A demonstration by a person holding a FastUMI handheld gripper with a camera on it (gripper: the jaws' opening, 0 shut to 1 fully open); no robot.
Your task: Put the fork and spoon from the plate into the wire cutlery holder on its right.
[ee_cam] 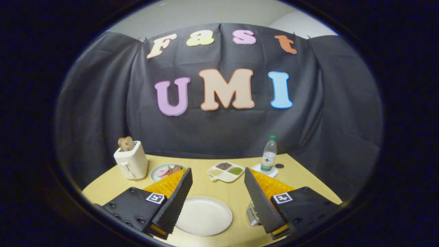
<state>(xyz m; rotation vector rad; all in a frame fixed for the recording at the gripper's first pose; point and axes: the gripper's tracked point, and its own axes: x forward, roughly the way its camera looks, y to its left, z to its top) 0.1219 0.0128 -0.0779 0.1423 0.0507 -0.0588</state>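
Note:
A plain white plate (204,215) lies on the yellow table (236,192), low between my two fingers; its visible surface is bare. Just to its right, a sliver of the wire cutlery holder (252,214) peeks out from behind my right finger; what it holds is hidden. My gripper (217,170) is open, its fingers spread wide above the plate with nothing between them.
Beyond the fingers, a white toaster (131,164) with bread slices stands at the back left. Beside it is a plate of food (166,170), then a divided snack dish (226,170). A water bottle (268,156) stands on a white coaster, back right.

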